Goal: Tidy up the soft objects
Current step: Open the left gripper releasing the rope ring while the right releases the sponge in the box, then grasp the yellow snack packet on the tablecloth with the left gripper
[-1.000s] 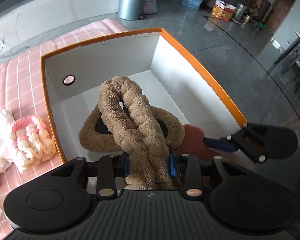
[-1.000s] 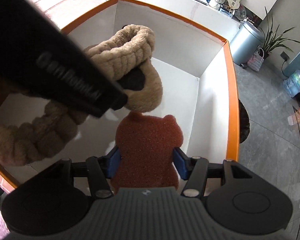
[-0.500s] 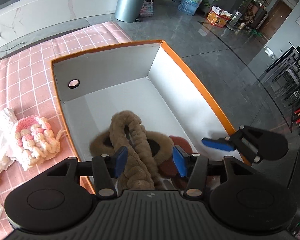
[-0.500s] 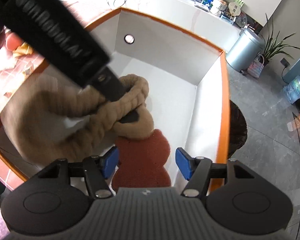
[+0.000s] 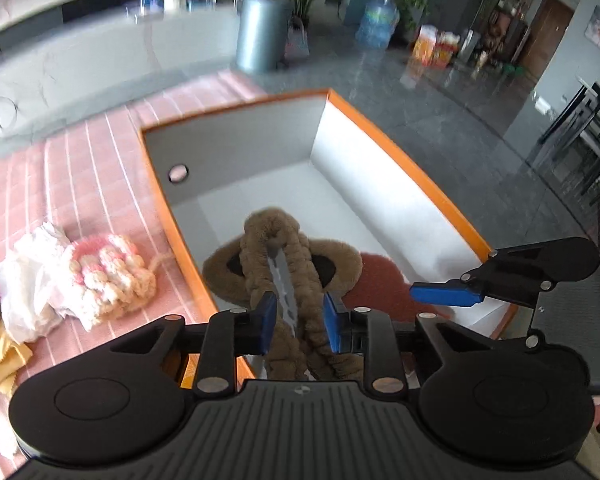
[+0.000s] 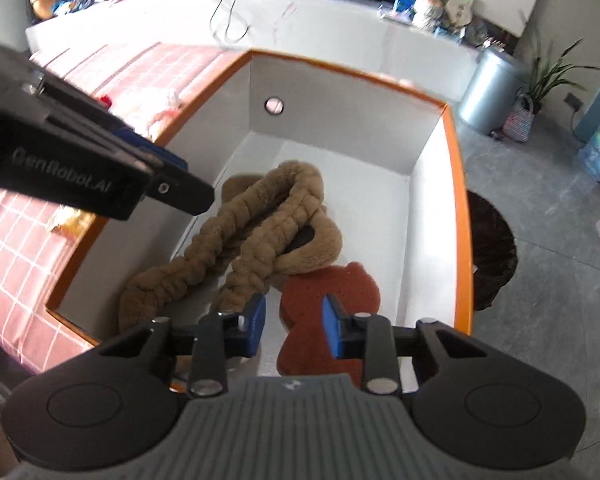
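Brown plush headband [image 6: 256,236] and red sponge bear [image 6: 332,300] lying inside orange-rimmed box [image 6: 458,208]; left claw [image 5: 296,322] and right claw [image 6: 294,330] above, empty, closing.

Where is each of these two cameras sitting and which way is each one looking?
Left wrist: rides the left gripper, angled down into the orange-rimmed box; its jaws are closing above the brown plush scarf; the right gripper shows too.
Right wrist: rides the right gripper, angled down, jaws closing above the red bear sponge; left gripper at upper left.
Shared: box, scarf, sponge, pink checked cloth.
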{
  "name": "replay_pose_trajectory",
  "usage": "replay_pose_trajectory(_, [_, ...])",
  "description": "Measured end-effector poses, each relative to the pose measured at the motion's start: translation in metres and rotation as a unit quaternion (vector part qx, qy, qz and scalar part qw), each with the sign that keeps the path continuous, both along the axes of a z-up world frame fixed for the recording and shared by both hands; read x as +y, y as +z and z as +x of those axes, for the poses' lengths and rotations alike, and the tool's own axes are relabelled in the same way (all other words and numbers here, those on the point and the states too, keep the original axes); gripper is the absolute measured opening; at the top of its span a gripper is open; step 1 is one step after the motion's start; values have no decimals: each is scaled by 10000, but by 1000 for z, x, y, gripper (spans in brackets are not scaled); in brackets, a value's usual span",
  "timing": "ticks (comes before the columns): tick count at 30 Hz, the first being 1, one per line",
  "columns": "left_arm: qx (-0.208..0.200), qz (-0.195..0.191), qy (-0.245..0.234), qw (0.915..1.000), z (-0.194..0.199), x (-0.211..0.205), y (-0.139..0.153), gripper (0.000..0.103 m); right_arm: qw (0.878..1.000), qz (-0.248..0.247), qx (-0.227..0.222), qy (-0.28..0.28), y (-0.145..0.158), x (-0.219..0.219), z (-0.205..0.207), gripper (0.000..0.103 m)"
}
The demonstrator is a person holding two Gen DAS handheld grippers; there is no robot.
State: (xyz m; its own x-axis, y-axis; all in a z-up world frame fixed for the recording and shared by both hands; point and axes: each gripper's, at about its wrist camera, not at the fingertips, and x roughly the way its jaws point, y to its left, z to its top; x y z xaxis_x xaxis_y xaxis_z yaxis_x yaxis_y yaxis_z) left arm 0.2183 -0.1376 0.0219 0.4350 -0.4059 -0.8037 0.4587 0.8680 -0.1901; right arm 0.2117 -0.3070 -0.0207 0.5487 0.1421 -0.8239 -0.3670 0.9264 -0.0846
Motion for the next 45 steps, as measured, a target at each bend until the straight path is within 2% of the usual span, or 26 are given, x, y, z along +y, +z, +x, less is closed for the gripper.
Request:
replay_pose_trajectory(3, [-475, -82, 52, 9988, -21, 7, 6, 31, 9991, 182, -339, -192, 6, 5, -15, 31])
replay_pose_trajectory(8, [-920, -508, 288, 9940, -48, 31, 9, 31, 9921, 345, -1145, -367, 17, 25, -40, 31])
replay_pose_trajectory(10, [-1026, -603, 432, 9919, -55, 42, 10, 31, 9876, 457, -1443, -410, 21, 37, -51, 31])
replay_pose_trajectory(13, [-1116, -666, 600, 9897, -63, 60, 9, 31, 9826, 612, -1664, -551, 23, 54, -61, 31])
replay_pose_trajectory(17, [-1246, -669, 868, 9861, -72, 85, 12, 31, 9781, 548, -1915, -595, 27, 80, -68, 32])
replay_pose_trajectory(24, [-1250, -699, 1310, 9810, -83, 134, 2, 31, 9735, 794, -2087, -499, 30, 125, -78, 36])
replay_pose_trajectory(29, [-1157, -666, 1482, 9799, -90, 163, -14, 31, 9724, 964, -2090, -384, 16, 161, -89, 39])
replay_pose_trajectory(35, [-896, -646, 1659, 9799, -99, 195, -41, 31, 9803, 758, -1826, -22, -10, 195, -88, 44])
replay_pose_trajectory(41, [-701, -567, 1733, 9807, -98, 212, -59, 30, 9864, 159, -1595, 375, -29, 215, -71, 54])
replay_pose_trajectory(45, [-547, -710, 1541, 9840, -90, 212, -64, 39, 9883, -141, -1431, 508, -28, 212, -53, 54])
